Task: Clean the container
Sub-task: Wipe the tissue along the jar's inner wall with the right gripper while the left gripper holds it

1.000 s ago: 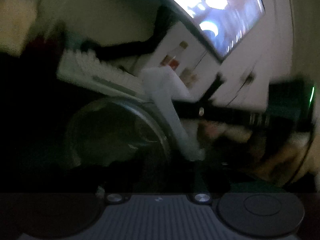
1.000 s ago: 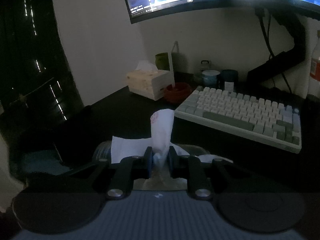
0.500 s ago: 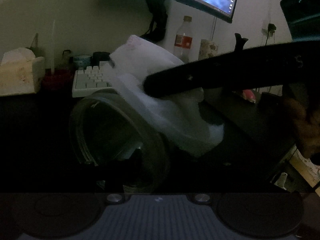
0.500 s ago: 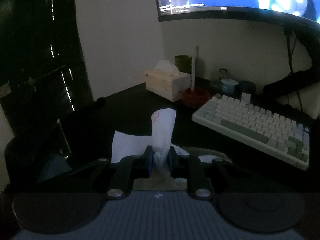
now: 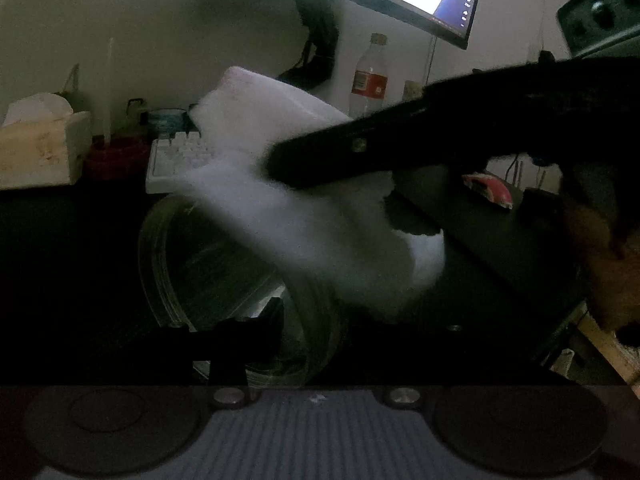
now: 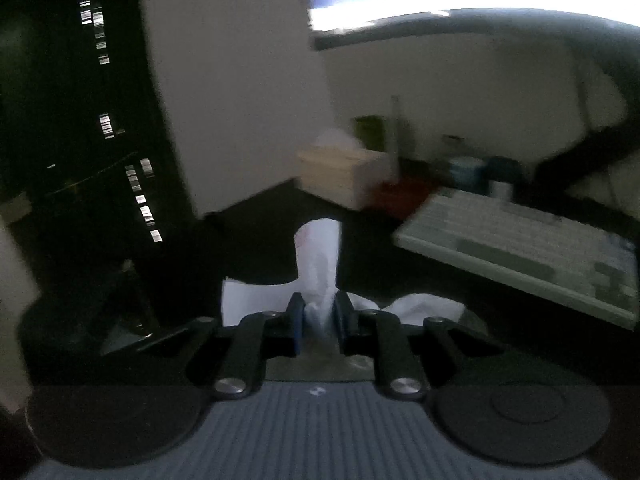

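One glass jar (image 5: 240,280), one white paper towel (image 5: 320,216) and two tongs are in play over a dark bench (image 6: 260,216), with one keyboard (image 6: 520,248), one tissue box (image 6: 344,176) and one plastic bottle (image 5: 370,76) behind. Only the left wrist view shows the jar: clear, round, tipped on its side with its mouth facing the camera, in front of the keyboard, its rim pinched by the left tongs (image 5: 276,320), one finger inside the mouth. That view also shows the right tongs (image 5: 288,164) from the side as a dark bar reaching in above the jar, the towel draped from it over the jar's upper rim. The right wrist view, blurred, shows the right tongs narrowly closed on a bunched neck of the towel, which stands up between the blue pads (image 6: 297,322); the jar is barely discernible below.
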The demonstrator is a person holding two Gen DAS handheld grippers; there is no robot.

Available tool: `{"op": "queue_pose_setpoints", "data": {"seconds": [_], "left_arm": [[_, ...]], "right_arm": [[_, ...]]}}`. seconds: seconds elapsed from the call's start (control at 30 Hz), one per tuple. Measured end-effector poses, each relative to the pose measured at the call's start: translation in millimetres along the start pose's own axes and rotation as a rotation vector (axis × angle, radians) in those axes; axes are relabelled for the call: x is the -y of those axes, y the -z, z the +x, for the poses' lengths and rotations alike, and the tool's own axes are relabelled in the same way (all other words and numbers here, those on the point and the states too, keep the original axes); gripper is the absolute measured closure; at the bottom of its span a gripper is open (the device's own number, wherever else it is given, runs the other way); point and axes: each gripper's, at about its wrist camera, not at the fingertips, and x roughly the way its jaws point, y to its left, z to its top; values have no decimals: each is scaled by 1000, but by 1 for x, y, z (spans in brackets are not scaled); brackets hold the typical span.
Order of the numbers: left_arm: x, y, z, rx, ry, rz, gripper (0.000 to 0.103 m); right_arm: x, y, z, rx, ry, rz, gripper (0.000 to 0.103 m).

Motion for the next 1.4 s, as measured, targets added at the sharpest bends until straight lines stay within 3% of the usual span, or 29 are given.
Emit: {"op": "queue_pose_setpoints", "data": {"seconds": [0.13, 0.27, 0.37, 0.47, 0.57, 0.63, 0.73, 0.8, 0.87, 0.93, 1.0, 1.07, 1.13, 1.2, 1.27, 1.4], "left_arm": [[-7, -4, 2, 0, 8, -9, 71], [-11, -7, 5, 3, 8, -3, 72], [-11, -7, 6, 15, 21, 8, 76], [0, -2, 6, 28, 32, -2, 82], [-4, -2, 6, 62, 60, -10, 91], [-7, -2, 7, 98, 95, -48, 93], [-19, -3, 8, 124, 192, -156, 96], [-31, -4, 6, 134, 304, -216, 97], [-41, -5, 5, 151, 406, -247, 98], [-48, -7, 8, 152, 451, -254, 98], [-42, -9, 7, 144, 401, -210, 93], [-22, -10, 3, 145, 274, -75, 76], [-6, -9, 2, 139, 183, 50, 75], [1, -8, 9, 105, 148, 114, 75], [3, -6, 22, 58, 105, 123, 75], [-4, -8, 31, 41, 73, 76, 72]], "right_arm": [[24, 1, -3, -7, 122, 30, 85], [18, 2, -5, 2, 95, 42, 85], [1, 4, -5, 4, -73, 21, 84], [2, 4, -6, 6, -70, -2, 86], [23, 3, -5, 19, 30, 40, 86], [36, 5, -5, 32, 86, 90, 85], [42, 12, -13, 48, 51, 135, 85], [42, 14, -21, 55, 39, 134, 85], [38, 15, -30, 53, 30, 125, 84], [33, 15, -32, 44, 15, 110, 84], [26, 15, -32, 37, 17, 86, 84], [23, 14, -31, 37, 18, 73, 84], [21, 13, -30, 36, 20, 64, 84], [21, 11, -27, 34, 20, 63, 84], [18, 8, -23, 34, 25, 59, 84], [3, 8, -17, 39, -8, 26, 83]]}}
